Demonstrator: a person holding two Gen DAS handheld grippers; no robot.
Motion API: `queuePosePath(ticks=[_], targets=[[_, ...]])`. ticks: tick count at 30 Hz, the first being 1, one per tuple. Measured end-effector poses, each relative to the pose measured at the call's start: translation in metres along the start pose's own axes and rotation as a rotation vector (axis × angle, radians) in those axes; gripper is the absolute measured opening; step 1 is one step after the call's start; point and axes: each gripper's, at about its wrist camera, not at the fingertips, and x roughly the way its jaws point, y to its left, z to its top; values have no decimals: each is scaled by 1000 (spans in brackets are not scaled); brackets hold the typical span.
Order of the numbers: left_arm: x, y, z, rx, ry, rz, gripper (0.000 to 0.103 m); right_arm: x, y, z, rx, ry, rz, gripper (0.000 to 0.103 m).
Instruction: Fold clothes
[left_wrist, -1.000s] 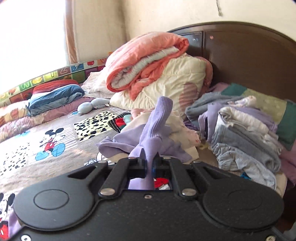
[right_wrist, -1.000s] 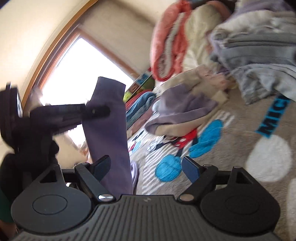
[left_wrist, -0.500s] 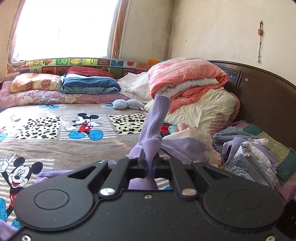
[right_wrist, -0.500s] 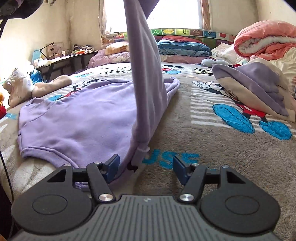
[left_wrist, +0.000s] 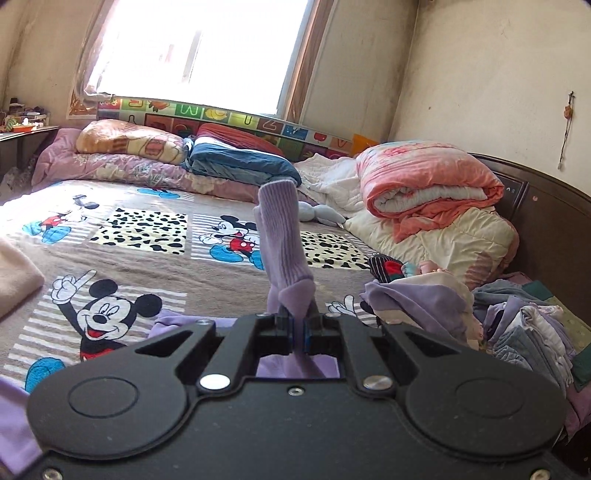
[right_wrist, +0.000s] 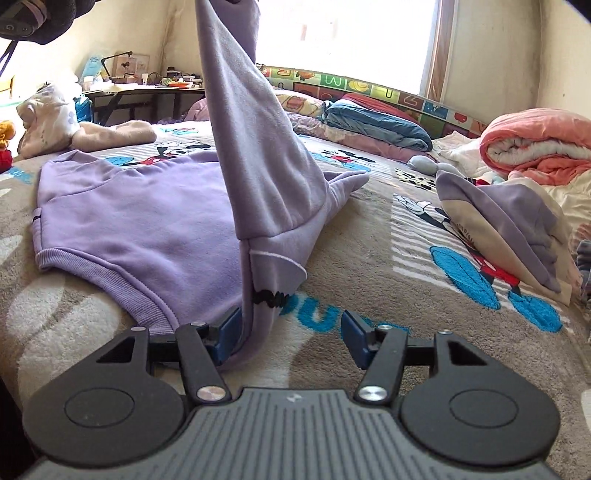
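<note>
A lilac sweatshirt (right_wrist: 140, 221) lies flat on the cartoon-print bedspread (right_wrist: 369, 332), hem toward me. One sleeve (right_wrist: 255, 140) is lifted high out of the top of the right wrist view. In the left wrist view my left gripper (left_wrist: 297, 325) is shut on that sleeve's ribbed cuff (left_wrist: 282, 243), which sticks up past the fingers. My right gripper (right_wrist: 291, 332) stands open low over the bedspread at the sweatshirt's near corner; the hanging sleeve fabric touches its left pad (right_wrist: 227, 332), and nothing is clamped.
A second lilac-and-cream garment (right_wrist: 506, 221) lies crumpled to the right. Rolled quilts (left_wrist: 428, 188) and a heap of clothes (left_wrist: 524, 336) sit by the dark headboard (left_wrist: 554, 229). Folded blankets (left_wrist: 236, 162) line the window side. A desk (right_wrist: 140, 92) stands far left.
My left gripper has risen and swung left with the cuff, the view turning from the headboard to the window. My right gripper has come down to the sweatshirt's near corner.
</note>
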Motion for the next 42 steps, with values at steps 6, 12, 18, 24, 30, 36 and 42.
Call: queuePosePath(ticks=[6, 12, 18, 24, 30, 36, 42], targets=[[-7, 51, -19, -84, 0, 34, 4, -1, 10, 1, -51, -4, -16, 59], [-9, 93, -43, -175, -10, 46, 4, -2, 23, 0, -122, -6, -40, 59], [-7, 129, -73, -287, -32, 44, 4, -1, 33, -1, -187, -8, -61, 59], [4, 152, -87, -319, -26, 27, 4, -4, 43, -2, -241, -19, -89, 58], [9, 162, -84, -301, -31, 9, 4, -5, 52, -3, -289, -27, -100, 58], [16, 168, -96, -305, 23, 47, 4, -5, 54, -3, -320, -22, -104, 58], [21, 174, -110, -310, 82, 89, 3, -19, 61, 1, -369, -34, -89, 59]])
